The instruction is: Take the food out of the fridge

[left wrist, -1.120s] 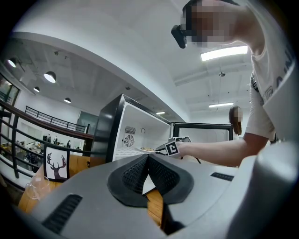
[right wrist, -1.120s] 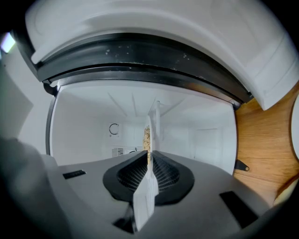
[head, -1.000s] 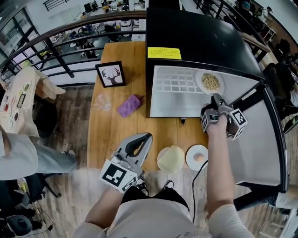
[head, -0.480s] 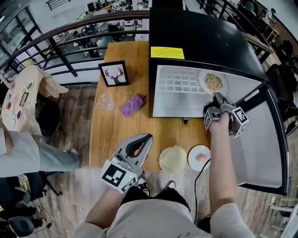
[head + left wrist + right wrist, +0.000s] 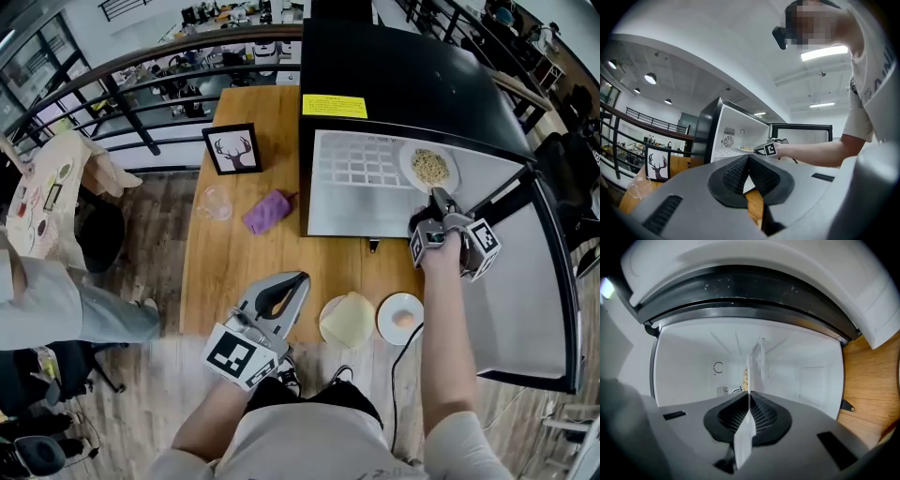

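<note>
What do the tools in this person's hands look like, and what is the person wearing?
The left gripper and right gripper are each a grey wedge-shaped shell with two black ribbed pads. Each carries a cube with black-and-white square markers. A black cable hangs beside the right arm. The person wears a white short-sleeved T-shirt.

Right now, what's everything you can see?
table: one, wooden, under everything
fridge: one, black, open, table's right side
plate of food: one, white, inside fridge
deer picture: one, black frame, table's far end
cup: one, clear, by picture
bundle: one, purple, beside cup
round thing: one, pale yellow, table's near edge
small plate: one, white, right of round thing
left tongs: one, grey, shut, over near edge
right tongs: one, grey, shut on plate of food
</note>
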`<state>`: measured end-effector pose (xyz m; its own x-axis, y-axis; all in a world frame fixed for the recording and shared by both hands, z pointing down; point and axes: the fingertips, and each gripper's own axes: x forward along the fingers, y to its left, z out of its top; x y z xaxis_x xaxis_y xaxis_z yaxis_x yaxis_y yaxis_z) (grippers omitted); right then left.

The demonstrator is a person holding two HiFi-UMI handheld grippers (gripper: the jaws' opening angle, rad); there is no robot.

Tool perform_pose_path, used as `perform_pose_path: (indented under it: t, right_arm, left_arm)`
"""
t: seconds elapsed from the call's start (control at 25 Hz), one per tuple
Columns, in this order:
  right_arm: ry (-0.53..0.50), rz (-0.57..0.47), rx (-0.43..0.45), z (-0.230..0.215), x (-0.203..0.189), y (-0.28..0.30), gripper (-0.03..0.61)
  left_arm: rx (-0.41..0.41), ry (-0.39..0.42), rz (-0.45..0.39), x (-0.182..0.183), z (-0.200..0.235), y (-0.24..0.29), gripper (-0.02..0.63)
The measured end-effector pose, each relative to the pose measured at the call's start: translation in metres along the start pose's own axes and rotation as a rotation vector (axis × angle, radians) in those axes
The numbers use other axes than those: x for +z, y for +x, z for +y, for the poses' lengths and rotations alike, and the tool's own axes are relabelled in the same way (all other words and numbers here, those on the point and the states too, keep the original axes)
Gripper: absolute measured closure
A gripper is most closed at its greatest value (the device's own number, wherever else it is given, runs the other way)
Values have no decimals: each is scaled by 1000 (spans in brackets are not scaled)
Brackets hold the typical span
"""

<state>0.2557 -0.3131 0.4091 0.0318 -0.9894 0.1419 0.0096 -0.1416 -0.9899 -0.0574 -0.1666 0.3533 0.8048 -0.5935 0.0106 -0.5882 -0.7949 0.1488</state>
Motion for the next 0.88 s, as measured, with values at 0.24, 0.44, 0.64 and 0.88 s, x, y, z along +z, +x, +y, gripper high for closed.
perform_pose_path:
  t: [0.24, 0.44, 0.64, 0.88]
  right_arm:
    - [-20, 42, 48, 14, -9, -19, 546]
    - [-30, 96, 75, 20, -18, -46, 547]
    - [-71, 159, 86, 14, -36, -76, 546]
    - [-112, 257, 88, 3, -65, -115, 546]
  left_arm:
    - [16, -1, -1, 1, -9, -7, 606]
    - [42, 1, -8, 3, -13, -15, 606]
    - [83, -1, -12, 0, -14, -26, 606]
    - [129, 5, -15, 2, -24, -43, 606]
